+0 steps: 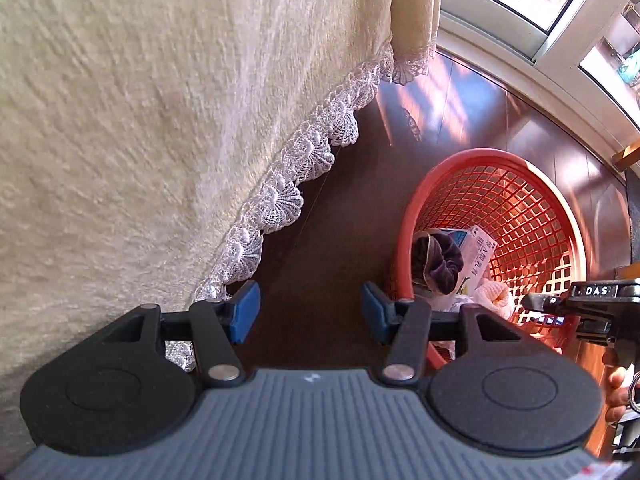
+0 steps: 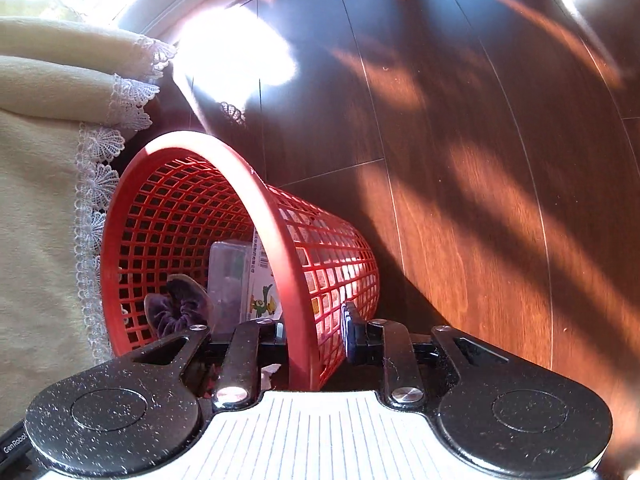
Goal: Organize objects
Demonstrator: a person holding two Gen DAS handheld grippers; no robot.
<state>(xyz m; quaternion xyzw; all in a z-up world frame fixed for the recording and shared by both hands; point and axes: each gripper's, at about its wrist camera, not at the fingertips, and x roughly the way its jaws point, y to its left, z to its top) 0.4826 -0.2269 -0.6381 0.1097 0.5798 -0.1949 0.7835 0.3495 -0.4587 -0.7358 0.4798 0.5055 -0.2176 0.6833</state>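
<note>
A red mesh basket stands on the dark wood floor beside a cream lace-edged cloth. Inside it lie a purple scrunchie, a clear plastic case and a printed white box. My right gripper straddles the basket's near rim, one finger inside and one outside, shut on the wall. In the left wrist view the basket, the scrunchie and the box show at right. My left gripper is open and empty above the floor, left of the basket.
The cream cloth with a lace hem hangs at the left, close to the basket. Dark wood floor stretches to the right. A white window frame runs along the far edge of the floor.
</note>
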